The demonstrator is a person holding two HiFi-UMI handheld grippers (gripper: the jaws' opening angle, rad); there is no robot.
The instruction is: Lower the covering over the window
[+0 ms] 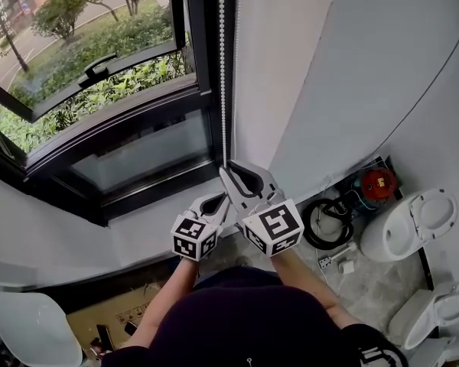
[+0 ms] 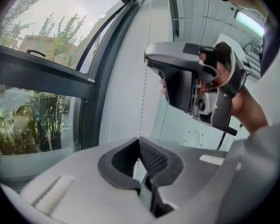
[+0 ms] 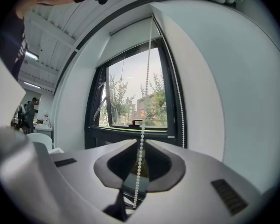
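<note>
Just right of the window frame [image 1: 203,52], the bead chain [image 1: 222,67] hangs vertical; your right gripper [image 1: 227,171] clamps it, your left gripper [image 1: 222,202] is pinched on it just below, so pull straight down.

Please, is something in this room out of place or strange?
Yes. A white toilet and a second one stand on the floor beside a coiled black cable; they look stored, not installed. The window sash is tilted open. The bead chain hangs straight.

Unfinished room — loose toilets [image 1: 409,224], coiled cable [image 1: 325,222] on concrete floor [image 1: 375,285].
</note>
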